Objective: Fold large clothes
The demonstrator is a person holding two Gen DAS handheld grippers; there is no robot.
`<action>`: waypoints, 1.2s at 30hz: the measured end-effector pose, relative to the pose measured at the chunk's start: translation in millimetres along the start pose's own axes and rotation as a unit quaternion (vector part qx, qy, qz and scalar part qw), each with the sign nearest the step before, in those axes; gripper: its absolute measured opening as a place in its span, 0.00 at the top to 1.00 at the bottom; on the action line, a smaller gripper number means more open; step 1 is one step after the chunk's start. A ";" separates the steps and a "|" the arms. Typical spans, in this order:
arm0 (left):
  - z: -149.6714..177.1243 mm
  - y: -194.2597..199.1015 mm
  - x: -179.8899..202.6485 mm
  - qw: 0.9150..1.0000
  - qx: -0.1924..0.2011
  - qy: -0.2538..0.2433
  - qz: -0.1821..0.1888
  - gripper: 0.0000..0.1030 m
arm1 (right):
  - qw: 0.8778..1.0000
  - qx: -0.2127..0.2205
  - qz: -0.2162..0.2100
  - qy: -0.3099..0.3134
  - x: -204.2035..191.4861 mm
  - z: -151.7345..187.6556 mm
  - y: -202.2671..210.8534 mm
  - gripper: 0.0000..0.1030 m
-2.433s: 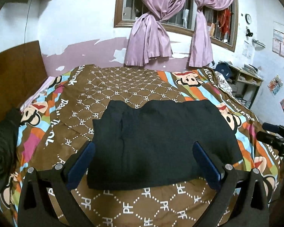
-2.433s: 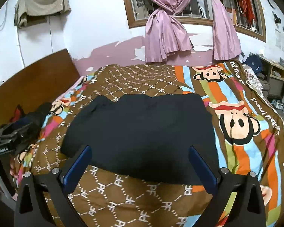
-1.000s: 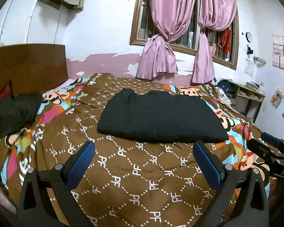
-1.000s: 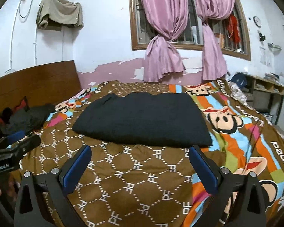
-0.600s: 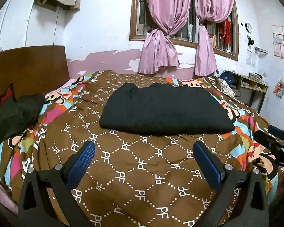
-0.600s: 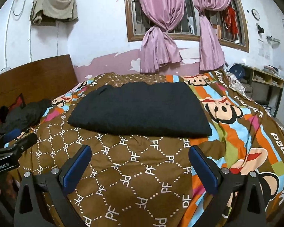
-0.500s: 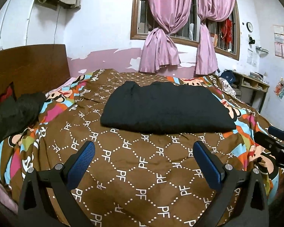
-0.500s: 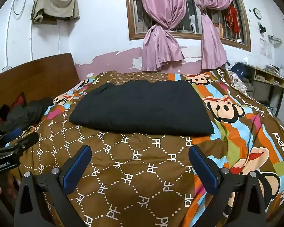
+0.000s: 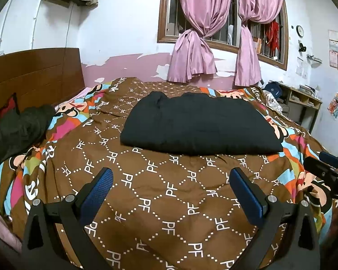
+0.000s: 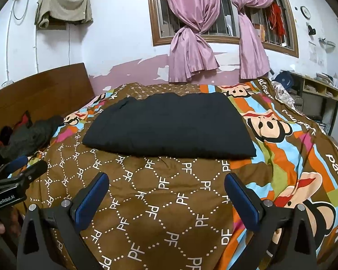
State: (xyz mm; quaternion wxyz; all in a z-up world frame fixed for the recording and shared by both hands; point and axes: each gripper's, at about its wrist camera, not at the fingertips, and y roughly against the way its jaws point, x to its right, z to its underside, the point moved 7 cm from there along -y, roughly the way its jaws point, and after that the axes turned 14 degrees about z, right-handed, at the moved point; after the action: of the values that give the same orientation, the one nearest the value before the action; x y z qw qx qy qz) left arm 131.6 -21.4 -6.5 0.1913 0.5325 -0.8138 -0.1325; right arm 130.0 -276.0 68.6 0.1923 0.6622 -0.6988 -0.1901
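A black garment [image 9: 198, 126] lies folded into a flat rectangle in the middle of the bed; it also shows in the right wrist view [image 10: 169, 126]. My left gripper [image 9: 171, 177] is open and empty, held back over the brown bedspread [image 9: 160, 193] short of the garment's near edge. My right gripper [image 10: 166, 180] is open and empty, likewise short of the near edge. Each gripper shows at the side of the other's view: the right one [image 9: 326, 168], the left one [image 10: 18, 175].
A heap of dark clothes [image 9: 18, 130] lies at the bed's left by the wooden headboard [image 9: 33, 76]. Pink curtains [image 9: 214, 45] hang at the far window. A shelf unit [image 9: 304, 103] stands at the right wall.
Both grippers have drawn back and lowered from just above the garment's near edge, so more bedspread shows between them and it. The garment has not moved.
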 end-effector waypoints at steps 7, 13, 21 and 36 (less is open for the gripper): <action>0.4 -1.0 -2.0 1.000 -0.001 0.003 0.000 0.02 | 1.000 -0.001 0.000 0.000 0.4 0.1 -0.3 0.00; 0.3 -0.8 -2.4 1.000 0.000 0.002 0.000 0.02 | 1.000 -0.003 -0.002 -0.001 0.5 -0.6 0.2 0.00; 0.6 -0.7 -3.0 1.000 -0.001 0.003 0.000 0.02 | 1.000 -0.005 -0.004 0.001 -1.3 -0.3 -0.2 0.00; 0.6 -0.7 -4.3 1.000 -0.001 0.003 0.000 0.02 | 1.000 -0.005 -0.005 0.001 -0.1 -0.4 -0.4 0.00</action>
State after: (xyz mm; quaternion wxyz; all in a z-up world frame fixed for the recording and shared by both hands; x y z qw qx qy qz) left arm 133.4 -17.6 -8.1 0.1943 0.5332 -0.8128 -0.1312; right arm 130.6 -275.9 68.7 0.1954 0.6651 -0.6942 -0.1938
